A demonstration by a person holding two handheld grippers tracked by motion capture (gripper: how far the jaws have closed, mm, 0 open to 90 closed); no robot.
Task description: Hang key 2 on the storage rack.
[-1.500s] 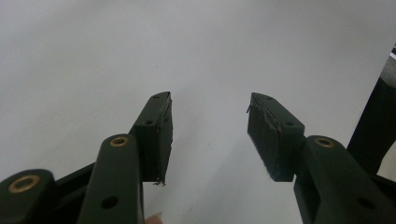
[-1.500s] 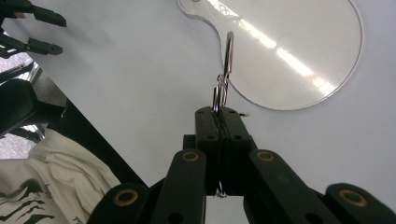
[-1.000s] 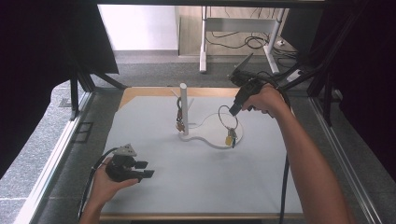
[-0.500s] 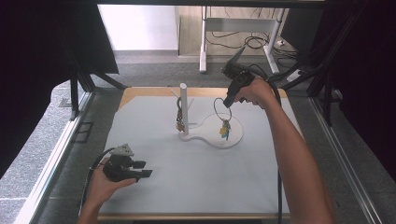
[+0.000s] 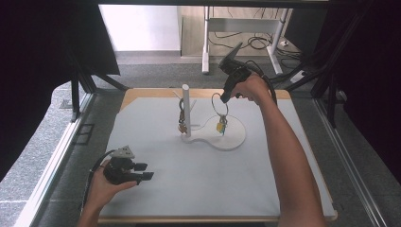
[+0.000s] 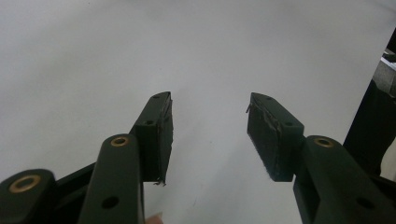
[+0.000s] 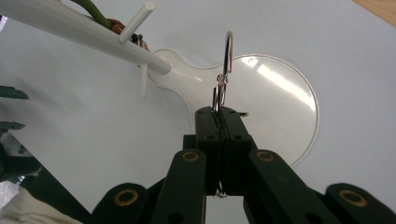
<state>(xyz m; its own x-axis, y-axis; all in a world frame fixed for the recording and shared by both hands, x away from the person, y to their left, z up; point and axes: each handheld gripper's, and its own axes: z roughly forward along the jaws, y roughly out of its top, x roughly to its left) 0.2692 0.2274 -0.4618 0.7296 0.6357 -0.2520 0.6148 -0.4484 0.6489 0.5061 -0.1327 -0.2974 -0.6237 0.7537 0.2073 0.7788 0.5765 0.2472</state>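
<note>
Big pale surface, nearly bare, so there is open room on every side of the work. Toward the far edge, a little left of centre, stands the white stand: an upright post on a flat base that swells into a clear round disc to its right. A set of keys hangs from a peg on the post, which looks to be what the pegs are for. In the right gripper view another peg sticks out bare, a likely free spot.

Over to the right gripper, up above the disc near the far edge, fingers pressed together on the key ring, with a yellow tag dangling below it just over the disc. Pinching the ring at its top leaves the loop open and hanging plumb, the sensible way to thread it onto a peg. The gap from ring to post is clear.

Near the front left corner rests the left gripper, low over the surface, fingers apart with nothing between them; parked well away, it leaves the right arm a clean lane, with bare surface behind the post before the far edge.
</note>
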